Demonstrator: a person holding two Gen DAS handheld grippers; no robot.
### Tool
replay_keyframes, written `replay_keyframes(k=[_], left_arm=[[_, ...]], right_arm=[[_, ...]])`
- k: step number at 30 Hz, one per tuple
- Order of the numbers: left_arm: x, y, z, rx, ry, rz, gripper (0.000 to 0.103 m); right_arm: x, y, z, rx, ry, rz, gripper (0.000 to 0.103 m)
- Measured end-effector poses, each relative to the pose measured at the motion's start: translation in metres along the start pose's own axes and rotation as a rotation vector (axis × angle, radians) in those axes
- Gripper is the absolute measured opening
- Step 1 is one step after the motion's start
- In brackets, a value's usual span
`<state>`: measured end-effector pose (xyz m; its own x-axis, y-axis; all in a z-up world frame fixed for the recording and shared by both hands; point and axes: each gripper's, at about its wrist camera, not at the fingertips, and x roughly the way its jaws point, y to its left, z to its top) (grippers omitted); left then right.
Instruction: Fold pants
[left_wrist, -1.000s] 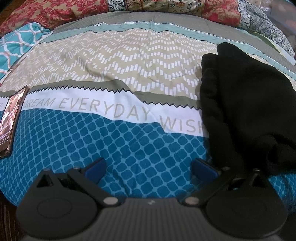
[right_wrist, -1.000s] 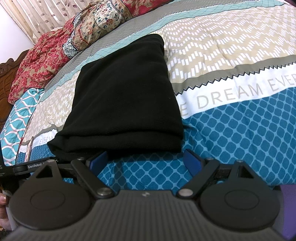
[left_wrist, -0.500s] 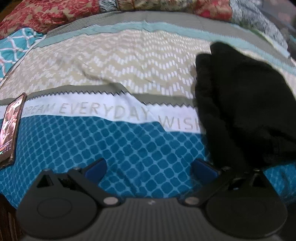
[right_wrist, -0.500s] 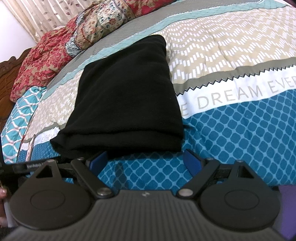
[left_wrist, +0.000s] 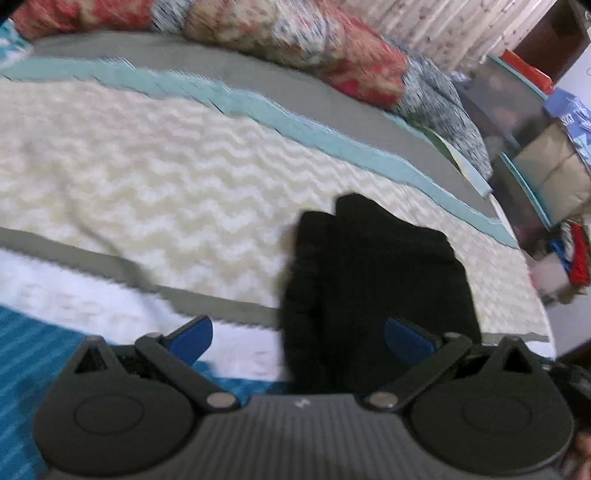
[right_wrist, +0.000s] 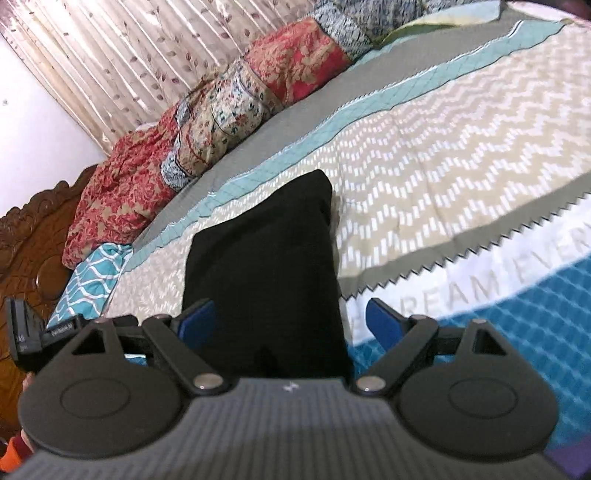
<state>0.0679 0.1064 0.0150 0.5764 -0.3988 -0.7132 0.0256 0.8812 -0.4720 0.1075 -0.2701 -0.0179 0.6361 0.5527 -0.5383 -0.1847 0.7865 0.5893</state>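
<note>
1. The folded black pants are seen lying on the patterned bed cover, lower centre of both frames.
2. The left gripper is spread wide, nothing pinched.
3. The right gripper is likewise spread, empty.

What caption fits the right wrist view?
Open right gripper above folded black pants on a patterned bedspread.
</note>
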Motion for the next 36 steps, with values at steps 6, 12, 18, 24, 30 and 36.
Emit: replay_keyframes(k=[6, 12, 18, 24, 30, 36], left_arm=[[0.058, -0.001, -0.007, -0.058, 0.172, -0.116, 0.103], [0.068, -0.005, -0.01, -0.057, 0.145, -0.094, 0.103], [0.07, 0.0, -0.004, -0.119, 0.164, -0.092, 0.103], [0.073, -0.032, -0.012, 0.02, 0.148, 0.052, 0.103], [0.074, -0.033, -0.012, 0.019, 0.142, 0.06, 0.103], [0.073, -0.034, -0.014, 0.022, 0.129, 0.072, 0.103]], right_arm=[[0.038, -0.025, 0.003, 0.067, 0.078, 0.071, 0.09], [0.054, -0.017, 0.001, 0.076, 0.078, 0.137, 0.098], [0.072, 0.029, -0.011, -0.151, 0.101, 0.05, 0.102], [0.067, 0.019, -0.013, -0.104, 0.069, 0.08, 0.103], [0.065, 0.011, -0.016, -0.041, 0.022, 0.111, 0.103], [0.065, 0.009, -0.012, -0.024, 0.042, 0.124, 0.103]])
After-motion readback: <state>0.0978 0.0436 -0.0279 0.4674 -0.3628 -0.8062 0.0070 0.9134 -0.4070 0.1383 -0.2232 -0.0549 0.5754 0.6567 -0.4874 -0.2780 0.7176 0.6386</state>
